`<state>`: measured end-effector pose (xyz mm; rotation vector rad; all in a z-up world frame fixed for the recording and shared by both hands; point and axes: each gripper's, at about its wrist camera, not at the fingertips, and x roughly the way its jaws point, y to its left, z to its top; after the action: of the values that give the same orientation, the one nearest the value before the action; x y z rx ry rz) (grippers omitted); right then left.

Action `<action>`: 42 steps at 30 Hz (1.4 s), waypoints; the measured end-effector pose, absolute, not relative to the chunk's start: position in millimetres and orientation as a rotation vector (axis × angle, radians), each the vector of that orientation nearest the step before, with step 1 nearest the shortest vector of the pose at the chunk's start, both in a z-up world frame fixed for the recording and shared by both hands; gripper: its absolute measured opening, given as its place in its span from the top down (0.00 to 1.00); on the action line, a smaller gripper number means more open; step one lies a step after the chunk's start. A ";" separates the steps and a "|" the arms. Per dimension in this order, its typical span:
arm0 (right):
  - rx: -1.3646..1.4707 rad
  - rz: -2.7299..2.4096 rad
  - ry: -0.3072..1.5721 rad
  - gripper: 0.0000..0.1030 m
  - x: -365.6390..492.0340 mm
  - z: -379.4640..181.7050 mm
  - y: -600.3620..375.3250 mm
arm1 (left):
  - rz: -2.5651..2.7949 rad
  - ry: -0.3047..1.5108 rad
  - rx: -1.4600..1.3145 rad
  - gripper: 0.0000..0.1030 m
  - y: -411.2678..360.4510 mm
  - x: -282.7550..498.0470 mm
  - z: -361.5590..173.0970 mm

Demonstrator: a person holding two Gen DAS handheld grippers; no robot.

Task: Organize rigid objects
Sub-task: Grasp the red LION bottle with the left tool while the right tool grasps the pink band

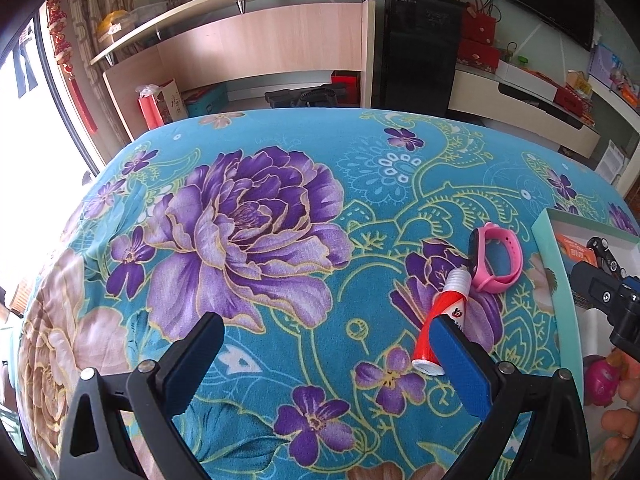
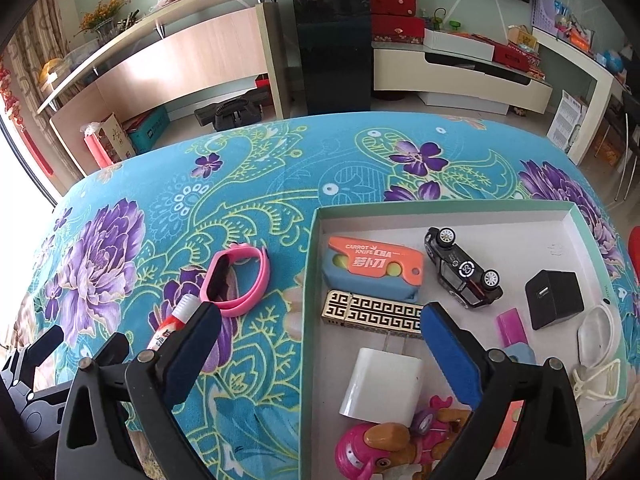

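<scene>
A red and white tube [image 1: 440,320] lies on the floral cloth, next to a pink watch band [image 1: 496,258]. My left gripper [image 1: 324,344] is open and empty; its right finger sits just beside the tube. Both also show in the right wrist view: the tube [image 2: 176,324] and the band [image 2: 236,280]. My right gripper [image 2: 320,332] is open and empty over the left side of a shallow box [image 2: 440,212]. The box holds an orange carrot knife [image 2: 374,260], a black toy car [image 2: 464,268], a gold patterned piece [image 2: 376,312], a white charger [image 2: 384,388] and a black cube [image 2: 554,304].
A pink toy [image 2: 380,448], a pink item [image 2: 512,326] and white clips [image 2: 598,340] also lie in the box. The right gripper shows at the left wrist view's right edge [image 1: 608,280]. Beyond the table stand a wooden counter [image 1: 260,40] and a black cabinet [image 2: 332,40].
</scene>
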<state>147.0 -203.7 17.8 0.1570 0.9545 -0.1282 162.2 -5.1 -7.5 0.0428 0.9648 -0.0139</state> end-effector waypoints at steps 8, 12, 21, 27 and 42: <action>0.156 -0.184 0.970 0.03 143.0 19.0 -219.8 | -0.094 0.981 0.072 0.00 -32.9 169.7 -18.8; 0.182 -0.187 0.979 0.03 142.8 16.7 -225.4 | -0.122 0.979 0.096 0.00 -45.2 174.0 -24.4; 0.182 -0.176 0.990 0.03 144.1 13.7 -224.0 | -0.174 1.006 0.111 0.28 -55.1 178.4 -33.8; 0.174 -0.163 0.983 0.03 144.7 14.7 -220.5 | -0.207 1.005 0.108 0.48 -59.7 177.0 -32.9; 0.161 -0.040 0.906 0.03 152.1 23.5 -194.7 | -0.112 0.940 -0.003 0.69 -16.3 172.2 -6.2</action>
<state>152.1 -194.7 23.5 0.1614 0.9056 -0.0400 172.2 -16.3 -6.2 -0.0032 0.9397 -0.1118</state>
